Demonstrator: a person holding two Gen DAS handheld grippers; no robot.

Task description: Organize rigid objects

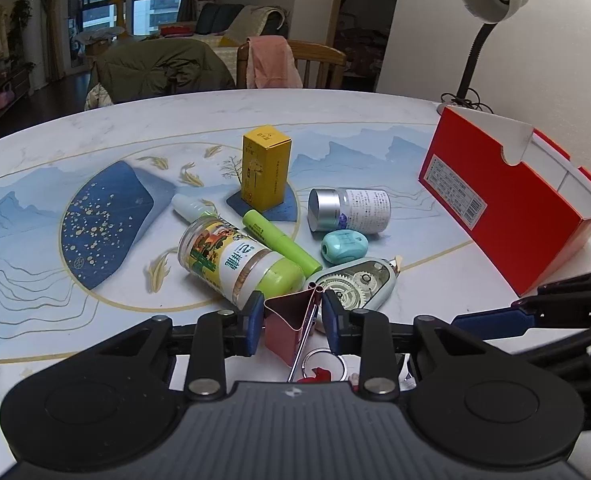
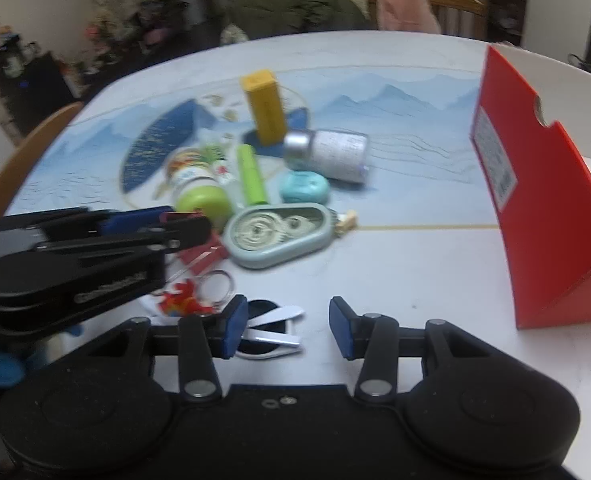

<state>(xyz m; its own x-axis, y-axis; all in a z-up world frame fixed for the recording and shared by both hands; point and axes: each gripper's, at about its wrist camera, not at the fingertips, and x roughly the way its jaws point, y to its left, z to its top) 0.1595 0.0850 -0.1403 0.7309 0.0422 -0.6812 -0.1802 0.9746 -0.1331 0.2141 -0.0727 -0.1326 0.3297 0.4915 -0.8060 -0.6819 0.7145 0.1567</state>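
Left gripper clamped on pink triangular metal binder clip, right gripper released beside silver nail clipper, upright red cardboard box to its right.

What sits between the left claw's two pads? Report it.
A pink binder clip, pinched by the left claw; the left wrist view shows it.

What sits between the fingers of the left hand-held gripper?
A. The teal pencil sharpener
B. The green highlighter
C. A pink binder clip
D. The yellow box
C: in the left wrist view the left hand-held gripper has its blue pads on either side of the pink binder clip, apparently pressing on it.
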